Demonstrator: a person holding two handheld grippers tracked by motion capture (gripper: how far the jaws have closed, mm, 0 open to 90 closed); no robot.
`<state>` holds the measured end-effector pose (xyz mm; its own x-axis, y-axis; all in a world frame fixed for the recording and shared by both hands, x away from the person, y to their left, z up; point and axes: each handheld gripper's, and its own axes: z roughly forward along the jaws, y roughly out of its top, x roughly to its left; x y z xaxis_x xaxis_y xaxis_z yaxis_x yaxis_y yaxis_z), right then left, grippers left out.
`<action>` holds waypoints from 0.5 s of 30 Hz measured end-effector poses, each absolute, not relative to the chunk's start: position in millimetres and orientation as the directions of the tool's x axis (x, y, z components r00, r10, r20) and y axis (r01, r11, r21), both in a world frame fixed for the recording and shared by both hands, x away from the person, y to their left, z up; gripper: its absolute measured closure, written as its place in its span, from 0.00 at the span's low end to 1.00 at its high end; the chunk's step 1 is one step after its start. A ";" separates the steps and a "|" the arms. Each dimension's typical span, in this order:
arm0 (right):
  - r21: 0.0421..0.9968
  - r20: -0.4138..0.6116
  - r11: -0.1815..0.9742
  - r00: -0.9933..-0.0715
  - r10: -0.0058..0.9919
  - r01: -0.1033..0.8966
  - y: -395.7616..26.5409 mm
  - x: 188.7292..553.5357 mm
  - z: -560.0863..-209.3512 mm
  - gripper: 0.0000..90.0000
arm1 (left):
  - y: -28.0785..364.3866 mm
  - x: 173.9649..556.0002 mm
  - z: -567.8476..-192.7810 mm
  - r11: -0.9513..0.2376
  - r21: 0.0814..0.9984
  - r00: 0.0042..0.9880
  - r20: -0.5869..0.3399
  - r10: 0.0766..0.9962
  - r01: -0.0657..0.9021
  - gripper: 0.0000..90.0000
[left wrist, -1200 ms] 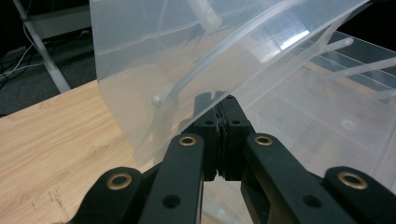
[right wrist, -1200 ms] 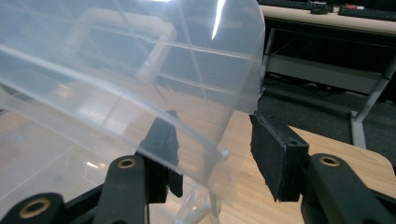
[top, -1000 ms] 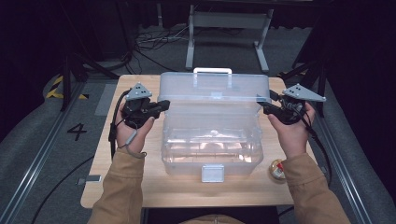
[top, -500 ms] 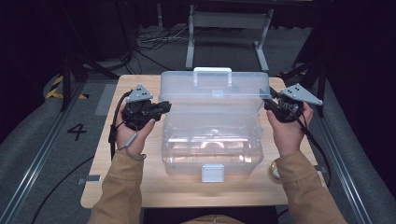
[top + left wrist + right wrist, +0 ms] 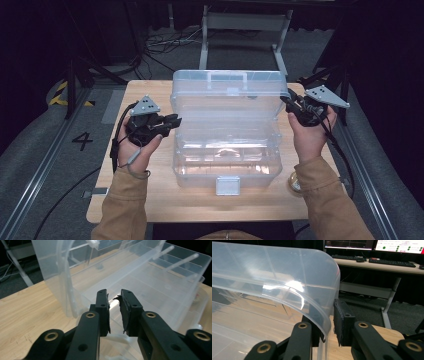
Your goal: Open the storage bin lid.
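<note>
A clear plastic toolbox (image 5: 225, 165) sits in the middle of the wooden table (image 5: 150, 200), its lid (image 5: 227, 100) raised upright. My left gripper (image 5: 176, 121) is at the box's left side. In the left gripper view its jaws (image 5: 113, 293) have just been opening; a narrow gap shows between the pads, with nothing in it, and the open box (image 5: 150, 282) lies ahead. My right gripper (image 5: 287, 100) is at the lid's right edge. Its jaws (image 5: 327, 302) have been closing around the lid's curved rim (image 5: 325, 315), and a thin gap remains beside the outer pad (image 5: 340, 317).
A small round brownish object (image 5: 295, 182) lies on the table by the box's front right corner, next to the right forearm. A metal frame (image 5: 245, 22) and cables stand on the floor behind the table. A desk with keyboards (image 5: 387, 263) is farther back.
The lid has swung further up. The left jaws have parted slightly. The right hand has moved in a little to the lid's edge, and its jaws have narrowed around it.
</note>
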<state>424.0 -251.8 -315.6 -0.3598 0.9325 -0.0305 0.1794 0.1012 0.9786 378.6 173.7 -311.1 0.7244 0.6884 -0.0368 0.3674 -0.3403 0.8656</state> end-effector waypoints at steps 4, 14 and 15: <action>0.977 -0.019 0.095 -0.365 0.931 0.192 -253.0 428.2 -314.2 0.85 | 174.9 370.4 -307.7 -0.362 0.853 0.752 -0.053 0.657 0.377 0.80; 0.967 -0.021 0.115 -0.379 0.925 0.229 -254.0 436.8 -308.5 0.85 | 179.6 346.5 -304.8 -0.440 0.815 0.821 -0.074 0.567 0.377 0.75; 0.965 -0.015 0.114 -0.383 0.924 0.237 -254.4 438.6 -307.8 0.85 | 178.8 345.1 -305.6 -0.443 0.812 0.826 -0.082 0.558 0.380 0.75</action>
<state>438.6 -254.4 -307.8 -0.3827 0.9237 -0.0147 0.2373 0.1136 0.9648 345.1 178.8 -305.6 0.8260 0.5576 -0.0822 0.3801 -0.4433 0.8118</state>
